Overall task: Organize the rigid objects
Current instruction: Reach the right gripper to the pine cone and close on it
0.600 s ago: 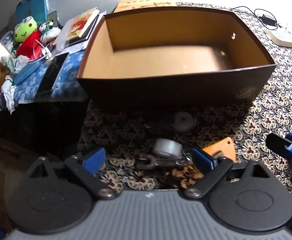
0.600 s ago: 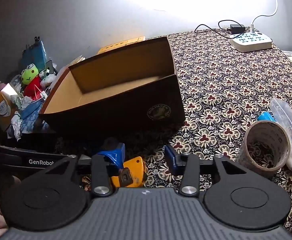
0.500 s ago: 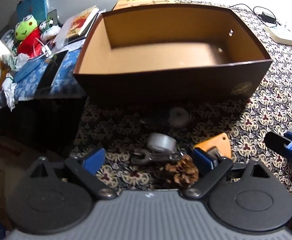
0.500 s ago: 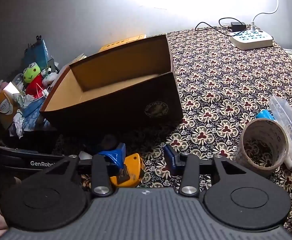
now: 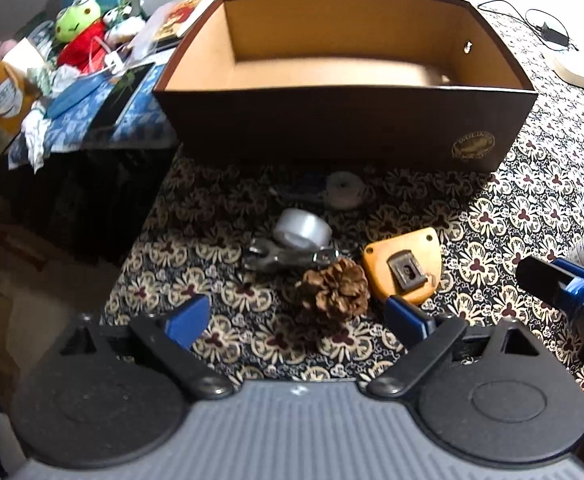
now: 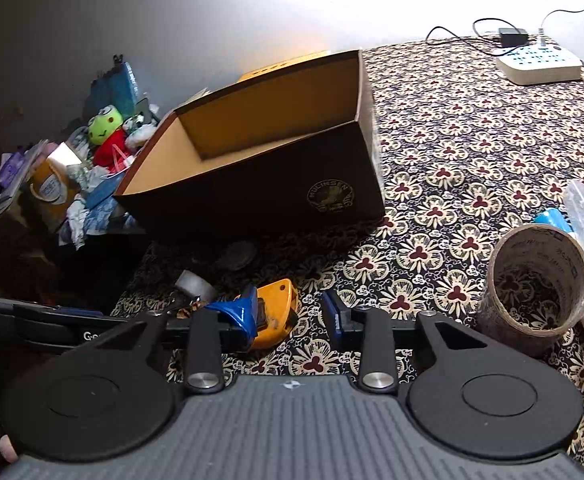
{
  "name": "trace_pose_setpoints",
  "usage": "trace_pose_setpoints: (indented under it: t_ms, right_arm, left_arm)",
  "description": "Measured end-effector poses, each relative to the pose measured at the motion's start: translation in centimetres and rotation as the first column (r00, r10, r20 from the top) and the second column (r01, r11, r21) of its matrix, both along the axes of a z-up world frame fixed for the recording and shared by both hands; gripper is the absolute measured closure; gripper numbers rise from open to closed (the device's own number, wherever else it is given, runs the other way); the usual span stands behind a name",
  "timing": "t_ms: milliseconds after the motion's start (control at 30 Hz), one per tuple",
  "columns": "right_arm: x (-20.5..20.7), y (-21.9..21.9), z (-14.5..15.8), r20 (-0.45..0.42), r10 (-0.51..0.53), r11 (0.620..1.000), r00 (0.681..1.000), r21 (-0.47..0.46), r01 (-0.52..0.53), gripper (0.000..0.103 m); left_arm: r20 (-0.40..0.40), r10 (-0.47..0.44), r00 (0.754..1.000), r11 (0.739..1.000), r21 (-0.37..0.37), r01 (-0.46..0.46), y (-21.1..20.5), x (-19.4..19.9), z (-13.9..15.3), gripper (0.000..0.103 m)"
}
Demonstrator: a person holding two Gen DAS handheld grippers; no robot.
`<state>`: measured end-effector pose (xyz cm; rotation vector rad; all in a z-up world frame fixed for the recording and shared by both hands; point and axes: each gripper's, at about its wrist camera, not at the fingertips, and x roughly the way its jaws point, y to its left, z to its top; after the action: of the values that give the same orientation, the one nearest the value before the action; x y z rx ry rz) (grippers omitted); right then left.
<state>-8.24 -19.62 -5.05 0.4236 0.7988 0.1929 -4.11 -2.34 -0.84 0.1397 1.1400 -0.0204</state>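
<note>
hovering my left tool (image 5: 296,316), jaws spread and empty, right over the pine cone (image 5: 334,290) lying dead ahead between its fingers, before the cardboard box (image 5: 344,120); my right tool (image 6: 288,314), also open, is sitting beside the orange tape measure (image 5: 406,268).

We see both views bent by the fisheye lens: the box (image 5: 348,128) bows at its rim and straight edges curve toward the frame borders, with dark vignetted corners in the right wrist view. Light comes from the far side, and the wall (image 6: 372,4) behind blows out to white glare. The box casts a deep shadow onto the patterned cloth (image 6: 452,152) in front of it, dimming the small items there. The left wrist view is softly blurred, most at the box floor, and the plush frog (image 5: 77,26) is overexposed.
</note>
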Motion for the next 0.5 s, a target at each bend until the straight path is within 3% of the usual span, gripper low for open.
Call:
trace_pose_setpoints:
  t_ms: [133, 300, 500]
  right_arm:
    - [0.0, 0.0, -0.3, -0.018, 0.029, 1.0, 0.999, 0.005, -0.029, 0.088]
    - [-0.1, -0.6, -1.7, -0.05, 0.049, 0.998, 0.998, 0.048, -0.046, 0.09]
    - [-0.2, -1.3, -3.3, -0.058, 0.056, 0.995, 0.997, 0.084, -0.051, 0.092]
  left_arm:
    - [-0.014, 0.032, 0.999, 0.999, 0.014, -0.031, -0.1, -0.8, -0.4, 0.01]
    - [-0.014, 0.031, 0.999, 0.997, -0.076, -0.032, 0.1, -1.7, -1.2, 0.01]
    - [0.004, -0.048, 0.999, 0.975, -0.215, 0.048, -0.4, -2.5, -1.8, 0.01]
